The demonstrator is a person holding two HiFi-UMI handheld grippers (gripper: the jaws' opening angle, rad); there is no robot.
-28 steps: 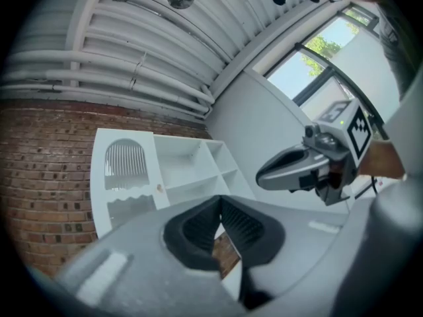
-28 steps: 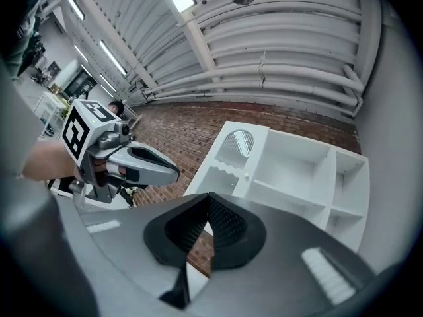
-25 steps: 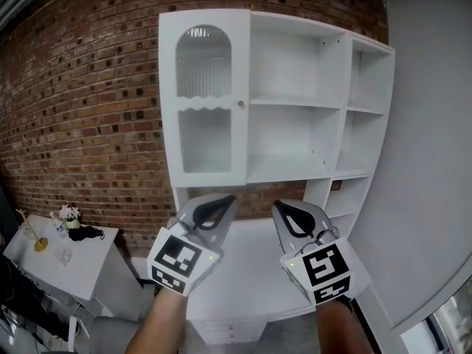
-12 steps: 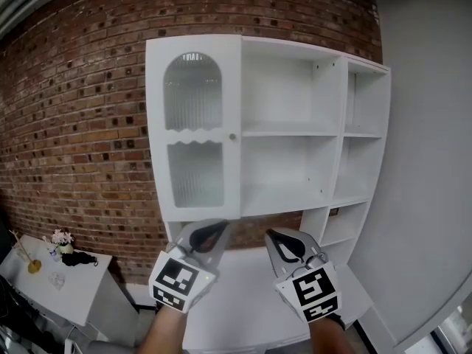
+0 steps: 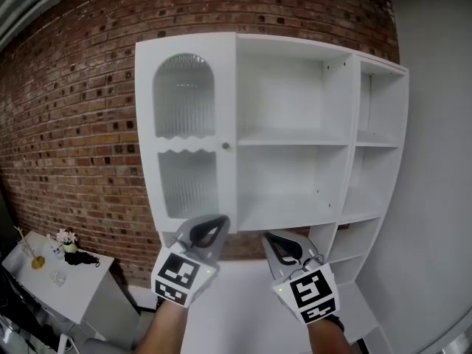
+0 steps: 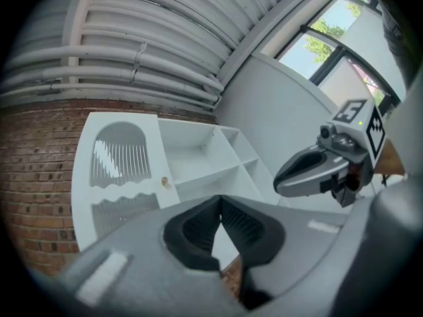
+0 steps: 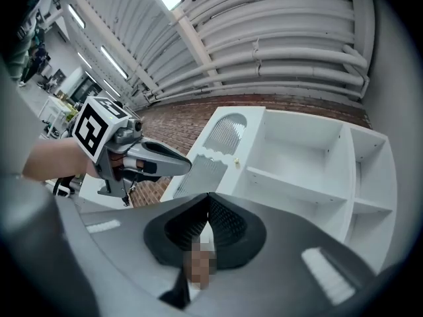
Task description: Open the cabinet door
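Presently, entry one: the tall white cabinet door with an arched ribbed-glass pane (image 5: 188,135). It stands closed in the left bay of the white wooden shelf unit (image 5: 351,102), which is set against the red brick wall (image 5: 74,109). Its long axis is upright. A small round pale knob (image 5: 226,146) sits on its right edge at about mid height. We judge the hinges to be on the left edge, so the door should swing out toward us and leftward.

Entry two: our left gripper (image 5: 219,221), jaws clenched together with nothing between them.

Entry three: our right gripper (image 5: 270,237), jaws likewise pressed together and empty.

Both grippers hang below the door and apart from it, pointing toward the unit. The knob lies above the left gripper and a little to its right. It lies up and to the left of the right gripper, so we count the left as nearer.

Entry four: the open compartments (image 5: 291,94) of the unit. We see nothing stored in them. What sits behind the ribbed glass we cannot tell.
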